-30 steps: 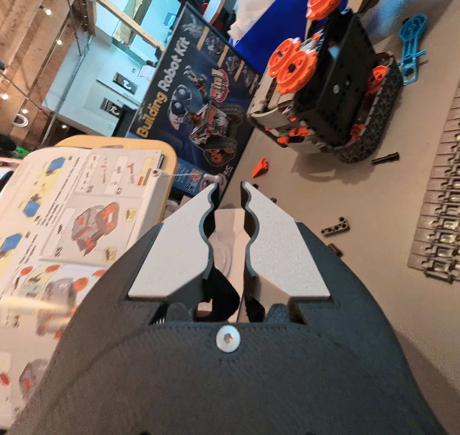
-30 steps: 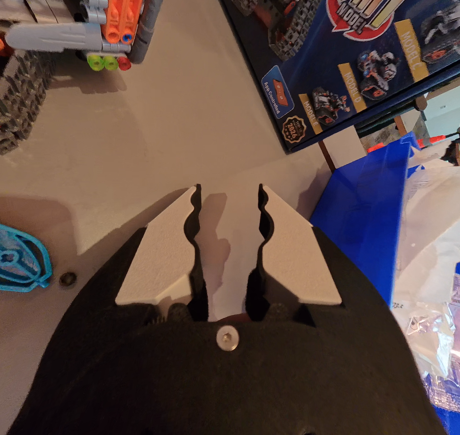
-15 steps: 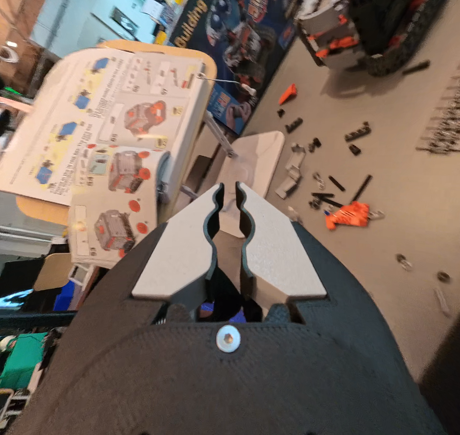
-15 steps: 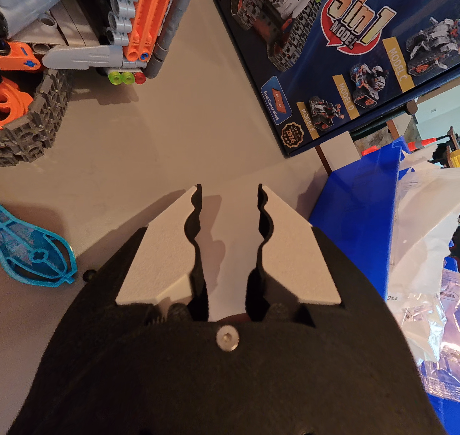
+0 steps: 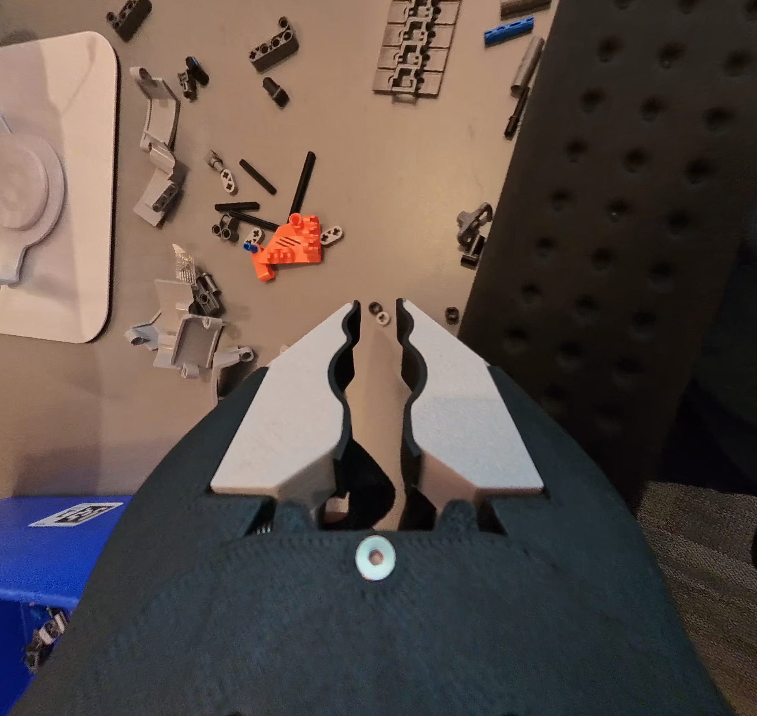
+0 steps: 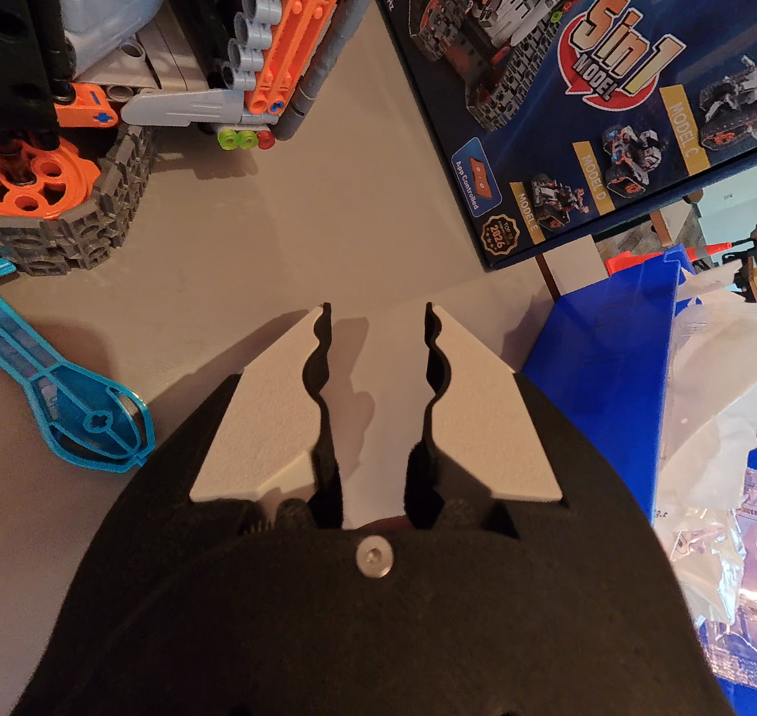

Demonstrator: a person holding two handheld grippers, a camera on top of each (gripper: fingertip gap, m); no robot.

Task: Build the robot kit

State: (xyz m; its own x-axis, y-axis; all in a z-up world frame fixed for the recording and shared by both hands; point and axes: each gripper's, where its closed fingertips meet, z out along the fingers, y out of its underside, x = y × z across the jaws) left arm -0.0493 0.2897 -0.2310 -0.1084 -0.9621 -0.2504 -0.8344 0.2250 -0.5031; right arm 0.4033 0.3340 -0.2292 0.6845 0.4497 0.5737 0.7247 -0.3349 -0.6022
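Note:
My left gripper (image 5: 377,305) points down at the tan table, its jaws a narrow gap apart and empty. Two tiny bushings (image 5: 379,313) lie right at its fingertips. An orange angled block (image 5: 291,248) lies a little beyond, among black axles (image 5: 302,182) and small connectors. Grey panel pieces (image 5: 186,337) lie to the left of the fingers. My right gripper (image 6: 377,307) is open and empty over bare table. A tracked model (image 6: 78,225) with orange wheels stands at its far left, and a blue plastic tool (image 6: 88,423) lies beside its left finger.
A grey track strip (image 5: 415,28) lies at the far middle. A black perforated panel (image 5: 639,204) stands on the right and a white stand base (image 5: 82,188) on the left. A dark blue kit box (image 6: 573,94), a blue bin (image 6: 606,372) and plastic bags (image 6: 721,409) are at the right gripper's right. The gap from one gripper's tips to the other's is roughly 45 cm. Between my left fingertips and the orange angled block (image 5: 291,248) there is roughly 6 cm.
The left view has swung down from the kit box and open manual onto the loose parts on the table. The right gripper has drawn back a little, showing more of the model and the blue tool.

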